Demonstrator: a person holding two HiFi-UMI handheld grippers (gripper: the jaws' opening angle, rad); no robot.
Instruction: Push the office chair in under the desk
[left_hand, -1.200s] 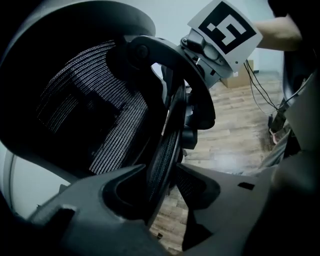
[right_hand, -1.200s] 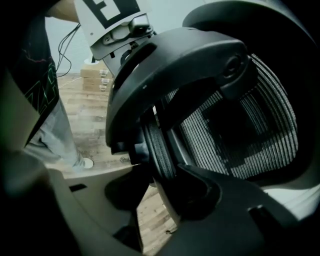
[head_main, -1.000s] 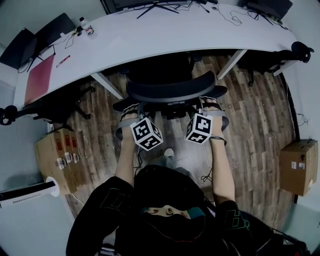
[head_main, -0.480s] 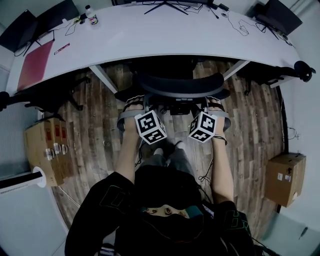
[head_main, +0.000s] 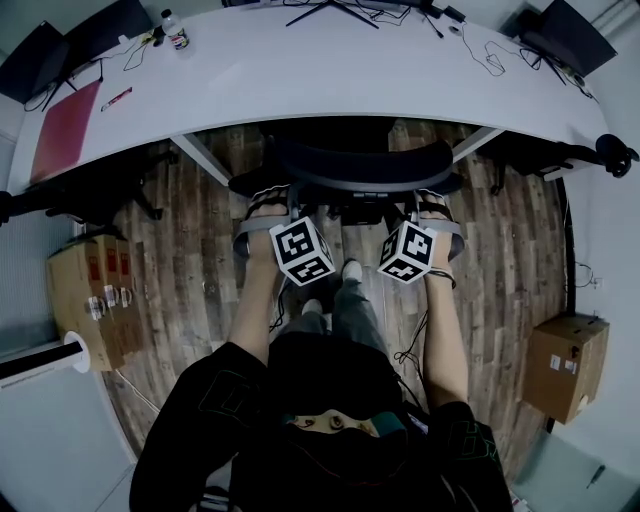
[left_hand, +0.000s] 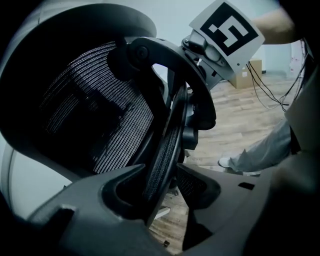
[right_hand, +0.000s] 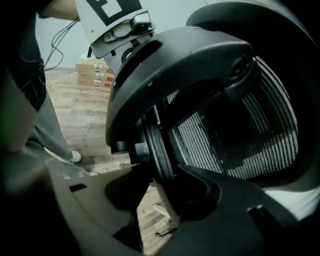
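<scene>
A wooden floor lies under a long, white, curved worktop. The black office chair stands at the middle of the worktop. Its seat is partly under the front edge and its mesh backrest is just outside of it. The left tool is clamped on the left rim of the backrest, the right tool on the right rim.
</scene>
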